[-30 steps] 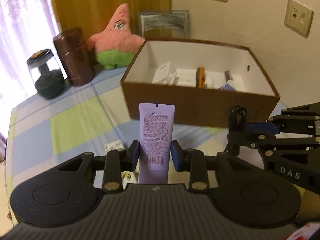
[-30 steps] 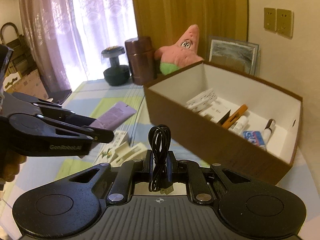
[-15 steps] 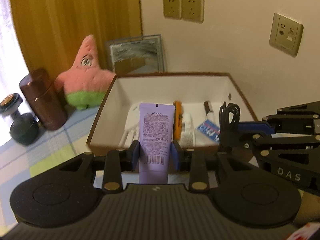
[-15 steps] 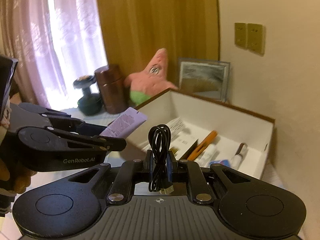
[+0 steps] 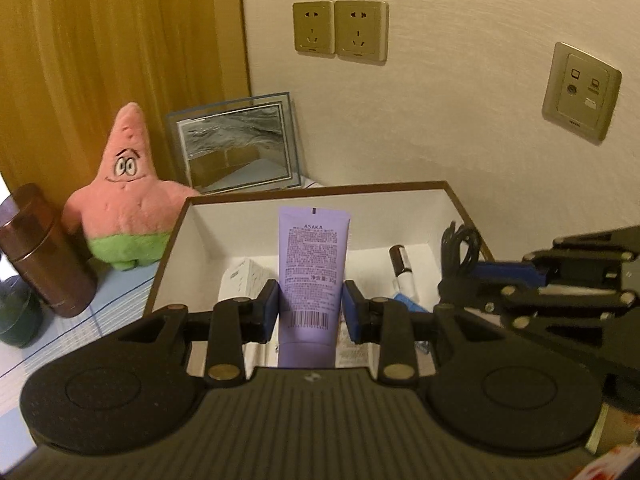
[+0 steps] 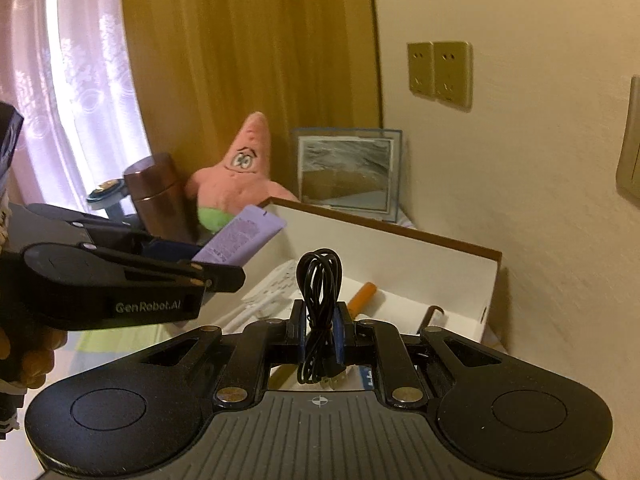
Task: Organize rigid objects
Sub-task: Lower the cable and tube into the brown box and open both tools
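While tilted down — both grippers (image 5: 311,307) (image 6: 320,330) overhang box (image 5: 320,194).

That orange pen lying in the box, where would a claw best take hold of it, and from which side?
Probably across the middle of the orange pen's barrel, coming down from above through the box's open top. It lies flat and slanted on the floor, so the pads should close across its narrow width. Both claws are occupied now: left claw holds the purple tube, right claw the black cable.

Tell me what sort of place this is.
Most likely a room in a home, perhaps a bedroom: a pink star plush toy sits beside a framed picture leaning on the wall, with curtains at the window and wall sockets above.
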The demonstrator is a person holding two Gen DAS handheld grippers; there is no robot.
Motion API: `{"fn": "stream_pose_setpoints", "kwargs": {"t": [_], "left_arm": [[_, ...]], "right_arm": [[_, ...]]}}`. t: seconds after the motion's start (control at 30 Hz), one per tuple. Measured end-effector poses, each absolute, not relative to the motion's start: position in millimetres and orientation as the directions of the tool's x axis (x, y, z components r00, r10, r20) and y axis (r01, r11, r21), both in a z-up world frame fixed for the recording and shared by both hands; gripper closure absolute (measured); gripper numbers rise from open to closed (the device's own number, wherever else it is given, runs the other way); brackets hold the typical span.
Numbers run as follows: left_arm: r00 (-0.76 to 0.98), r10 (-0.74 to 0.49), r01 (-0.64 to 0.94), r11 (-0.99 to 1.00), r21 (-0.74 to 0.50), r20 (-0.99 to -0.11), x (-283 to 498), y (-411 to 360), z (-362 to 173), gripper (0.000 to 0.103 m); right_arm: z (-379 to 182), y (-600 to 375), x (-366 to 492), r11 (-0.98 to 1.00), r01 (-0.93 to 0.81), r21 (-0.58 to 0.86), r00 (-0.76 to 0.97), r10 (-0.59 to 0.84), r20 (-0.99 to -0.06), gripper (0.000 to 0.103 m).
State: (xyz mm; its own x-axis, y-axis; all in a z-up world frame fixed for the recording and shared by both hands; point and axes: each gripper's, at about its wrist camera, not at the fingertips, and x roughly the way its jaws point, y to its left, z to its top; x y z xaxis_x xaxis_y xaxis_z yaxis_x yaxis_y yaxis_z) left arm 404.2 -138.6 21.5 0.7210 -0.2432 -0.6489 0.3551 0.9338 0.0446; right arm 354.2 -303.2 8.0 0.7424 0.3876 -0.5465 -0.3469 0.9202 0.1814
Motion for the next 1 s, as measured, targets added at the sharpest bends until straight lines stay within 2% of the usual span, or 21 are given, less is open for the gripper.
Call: {"fn": "stream_pose_setpoints", "kwargs": {"t": [0.6,1.0], "left_arm": [[0.614,-0.272,0.39,0.921,-0.015,-0.741,459,-164,-30,0.074],[0.499,-0.311,0.431,0.899,-0.08,-0.809,465,-168,-63,0.074]], "right_arm": [[-49,-315,404,0.942,-0.252,0.221,0.662,0.335,-0.67,0.093],[-67,-318,417,0.945,-0.216,0.244,0.592,0.326,-0.737,0.093]]}}
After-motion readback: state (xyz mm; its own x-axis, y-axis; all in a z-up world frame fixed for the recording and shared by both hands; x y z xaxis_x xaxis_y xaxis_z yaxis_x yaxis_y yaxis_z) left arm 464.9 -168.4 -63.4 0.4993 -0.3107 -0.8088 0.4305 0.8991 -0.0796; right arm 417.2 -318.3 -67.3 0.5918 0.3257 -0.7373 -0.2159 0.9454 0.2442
